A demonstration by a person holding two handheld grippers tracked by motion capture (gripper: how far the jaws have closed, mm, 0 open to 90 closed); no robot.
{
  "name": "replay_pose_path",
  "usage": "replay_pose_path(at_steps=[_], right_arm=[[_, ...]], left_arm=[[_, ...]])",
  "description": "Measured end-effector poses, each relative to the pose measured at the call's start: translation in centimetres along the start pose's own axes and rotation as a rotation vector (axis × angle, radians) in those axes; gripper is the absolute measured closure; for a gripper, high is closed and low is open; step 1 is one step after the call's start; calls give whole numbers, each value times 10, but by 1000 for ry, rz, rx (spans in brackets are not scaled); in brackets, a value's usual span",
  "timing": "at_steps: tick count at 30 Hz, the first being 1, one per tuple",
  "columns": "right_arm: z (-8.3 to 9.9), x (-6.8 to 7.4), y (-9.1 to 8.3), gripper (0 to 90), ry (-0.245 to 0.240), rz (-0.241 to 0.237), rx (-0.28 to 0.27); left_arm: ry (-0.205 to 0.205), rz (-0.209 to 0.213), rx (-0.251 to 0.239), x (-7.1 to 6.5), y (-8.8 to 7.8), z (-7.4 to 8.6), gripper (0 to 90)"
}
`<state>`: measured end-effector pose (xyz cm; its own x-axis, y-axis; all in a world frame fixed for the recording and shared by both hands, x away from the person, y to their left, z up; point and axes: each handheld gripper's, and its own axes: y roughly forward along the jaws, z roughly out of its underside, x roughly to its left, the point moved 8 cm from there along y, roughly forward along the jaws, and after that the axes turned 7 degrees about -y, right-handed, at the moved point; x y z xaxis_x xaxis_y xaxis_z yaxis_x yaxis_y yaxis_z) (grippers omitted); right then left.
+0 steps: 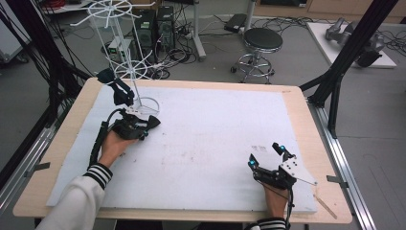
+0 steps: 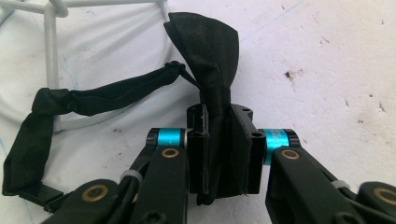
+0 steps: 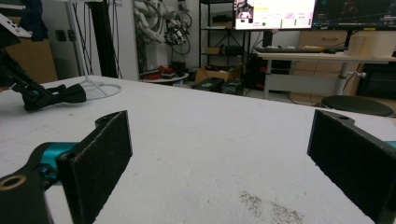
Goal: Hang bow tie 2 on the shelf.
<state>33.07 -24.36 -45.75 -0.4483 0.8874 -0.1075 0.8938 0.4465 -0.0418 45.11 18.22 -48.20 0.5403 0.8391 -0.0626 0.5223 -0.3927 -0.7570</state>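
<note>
A black bow tie (image 2: 205,51) lies on the white foam sheet (image 1: 206,143). My left gripper (image 2: 219,116) is shut on its middle knot, with one wing sticking out past the jaws. The tie's strap (image 2: 107,91) trails off to the left, over the wire stand's base ring (image 2: 93,122). In the high view the left gripper (image 1: 143,123) sits at the table's left, just in front of that base, with the bow tie (image 1: 153,121) at its tip. My right gripper (image 1: 266,154) rests at the lower right, open, nothing between its pads (image 3: 100,161). It faces the far-off bow tie (image 3: 70,95).
A tall white wire stand (image 1: 129,67) with ring tiers rises at the back left, and a dark item (image 1: 117,88) hangs on it. Wooden table edges (image 1: 299,103) frame the foam sheet. A stool (image 1: 261,40) and cables lie on the floor beyond.
</note>
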Motion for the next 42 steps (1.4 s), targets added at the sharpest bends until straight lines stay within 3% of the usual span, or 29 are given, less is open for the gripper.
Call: replay_pose_path(at_steps=[15,24,42], right_arm=[[0,0,0,58,1,0,3],[0,0,0,58,1,0,0],[0,0,0,58,-1,0,1]], left_arm=[[21,8,-71,0,-22,0,770],[26,14,-88,-1,-27,2,770],[41,62,-172,-11,-48,4,770]])
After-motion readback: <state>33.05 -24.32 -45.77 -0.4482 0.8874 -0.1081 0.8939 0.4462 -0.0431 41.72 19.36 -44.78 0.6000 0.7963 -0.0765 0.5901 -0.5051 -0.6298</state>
